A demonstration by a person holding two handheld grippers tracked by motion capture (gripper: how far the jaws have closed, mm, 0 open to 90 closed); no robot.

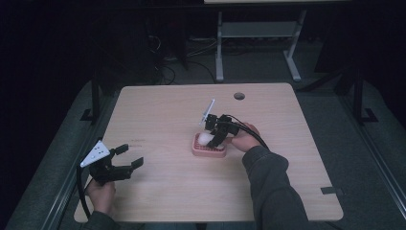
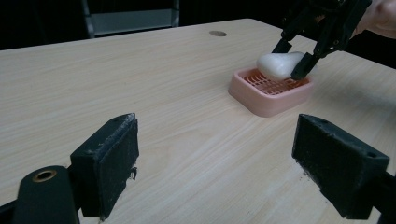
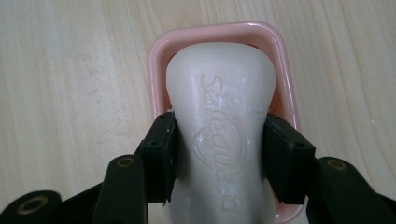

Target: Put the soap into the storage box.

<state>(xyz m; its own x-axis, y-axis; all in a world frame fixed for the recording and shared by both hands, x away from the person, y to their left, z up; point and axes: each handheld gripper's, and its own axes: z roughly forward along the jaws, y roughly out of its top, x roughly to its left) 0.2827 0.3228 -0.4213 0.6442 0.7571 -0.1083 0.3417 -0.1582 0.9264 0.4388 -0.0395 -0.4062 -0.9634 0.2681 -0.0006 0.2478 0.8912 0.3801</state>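
**Pinching a slick soap bar over its dish**

Gripping the white soap bar (image 3: 219,135) across its narrowed waist, the right hand-held gripper (image 3: 219,156) clamps both pads on its flanks, just above the pink soap dish (image 3: 161,65) on the tabletop (image 1: 158,110). Hard, smooth and probably slippery, it suits this waist hold. Embossed lettering reads "Safeguard". The left hand-held gripper (image 2: 215,163) stands spread, holding nothing, well apart.

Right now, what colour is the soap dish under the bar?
Pale pink soap dish with a slotted insert, clearest in the left gripper view; the soap bar is off-white.
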